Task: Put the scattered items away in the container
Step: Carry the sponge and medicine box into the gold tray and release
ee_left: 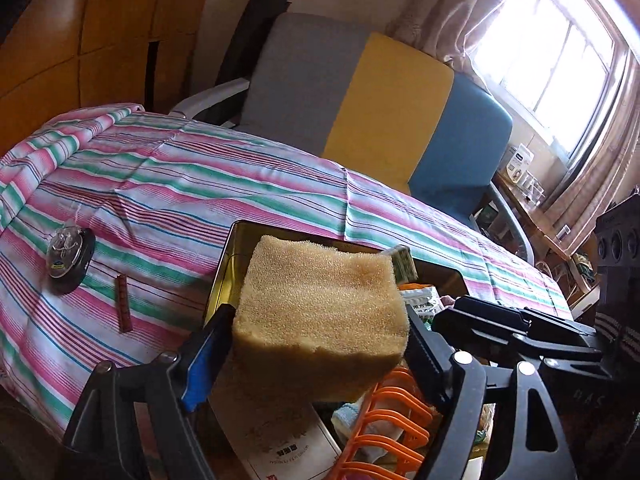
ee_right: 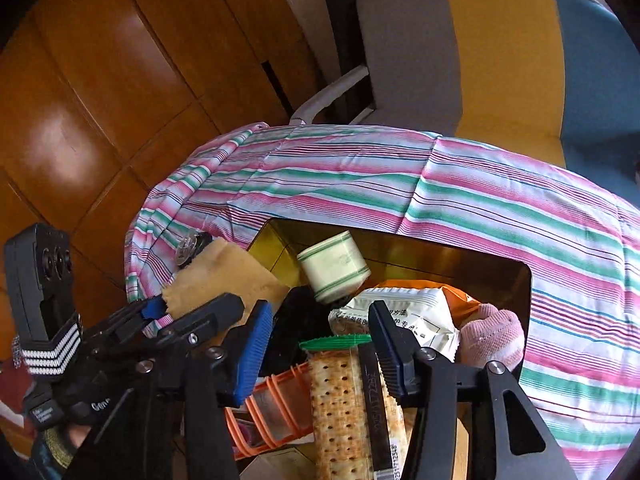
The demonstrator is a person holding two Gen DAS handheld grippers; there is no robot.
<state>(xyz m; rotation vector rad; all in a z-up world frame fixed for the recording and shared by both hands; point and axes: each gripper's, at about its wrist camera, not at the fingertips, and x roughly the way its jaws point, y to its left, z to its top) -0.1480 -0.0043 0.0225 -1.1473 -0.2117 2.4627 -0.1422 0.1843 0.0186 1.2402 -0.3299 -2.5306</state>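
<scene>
Over a gold tin container (ee_left: 234,236) on a striped cloth (ee_left: 160,184), the left gripper (ee_left: 316,326) framed a tan sponge (ee_left: 320,296), its jaws spread wide with a pad at either flank. Whether those pads pressed the block or merely flanked it could not be told. The right gripper (ee_right: 318,316) hung nearby over the tin with jaws parted and pinching nothing, a cracker packet (ee_right: 340,400) lying below the gap.

The sponge looked light, soft and springy. It would likely squash under a hard squeeze and spring back on release, so a gentle hold across its broad side faces should suit it, and a drop into the tin should do it no harm.

The left wrist view alone showed what remained outside the tin: a round clear-topped object (ee_left: 70,256) on a dark base and a small red stick (ee_left: 122,300), both lying on the cloth to the left, well apart from the tin. It also took in a bright window at far right.

The right wrist view alone showed how full the tin was: a green-striped white roll (ee_right: 334,266) at the far side, a white sachet (ee_right: 400,312), a pink knitted item (ee_right: 492,336) at right and an orange rack (ee_right: 272,400) at near left. There the sponge showed only as a tan corner at the tin's left edge.
</scene>
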